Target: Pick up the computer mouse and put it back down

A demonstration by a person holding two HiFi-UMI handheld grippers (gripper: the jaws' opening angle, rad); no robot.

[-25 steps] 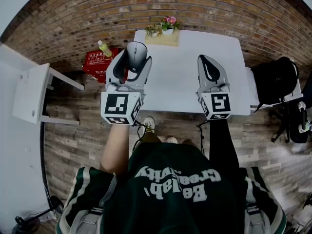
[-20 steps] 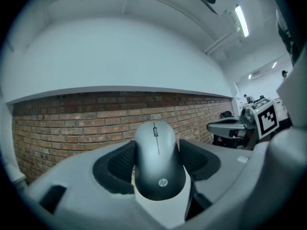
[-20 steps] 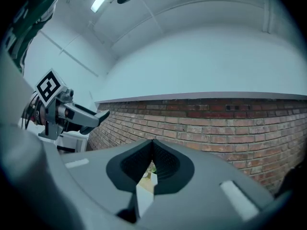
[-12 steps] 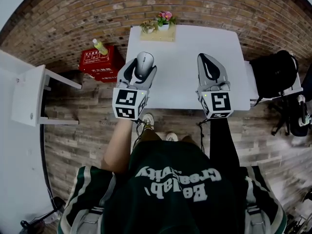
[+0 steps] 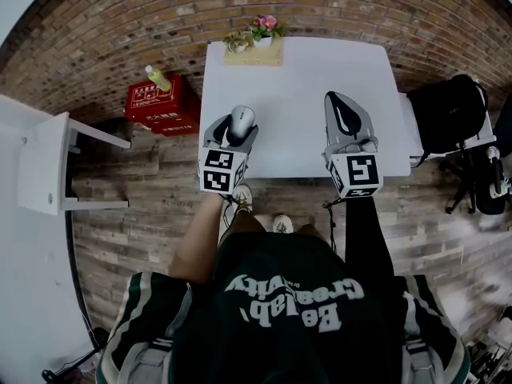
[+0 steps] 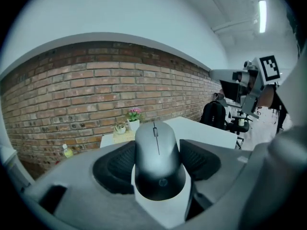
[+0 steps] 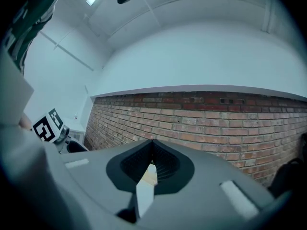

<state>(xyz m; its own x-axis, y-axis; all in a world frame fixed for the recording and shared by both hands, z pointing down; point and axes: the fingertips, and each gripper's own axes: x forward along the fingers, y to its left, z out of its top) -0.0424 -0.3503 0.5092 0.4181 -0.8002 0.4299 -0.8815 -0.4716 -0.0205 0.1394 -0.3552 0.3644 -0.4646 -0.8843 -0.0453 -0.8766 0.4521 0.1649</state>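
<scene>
A grey computer mouse (image 5: 242, 120) sits between the two jaws of my left gripper (image 5: 232, 128), which is shut on its sides. In the left gripper view the mouse (image 6: 157, 158) fills the gap between the dark pads and points away towards the brick wall. It hangs low over the near left part of the white table (image 5: 296, 70); I cannot tell whether it touches. My right gripper (image 5: 334, 101) hovers over the table's near right part, its jaws closed together with nothing in them. The right gripper view shows the same right gripper (image 7: 152, 145).
A small pot of flowers (image 5: 262, 29) on a tan mat stands at the table's far edge. Left of the table are a red box (image 5: 157, 102), a bottle (image 5: 157, 78) and a white stool (image 5: 48, 162). A black backpack (image 5: 448, 118) rests on a seat at the right.
My left gripper has come down towards the table with the mouse still in its jaws. The right gripper has hardly moved.
</scene>
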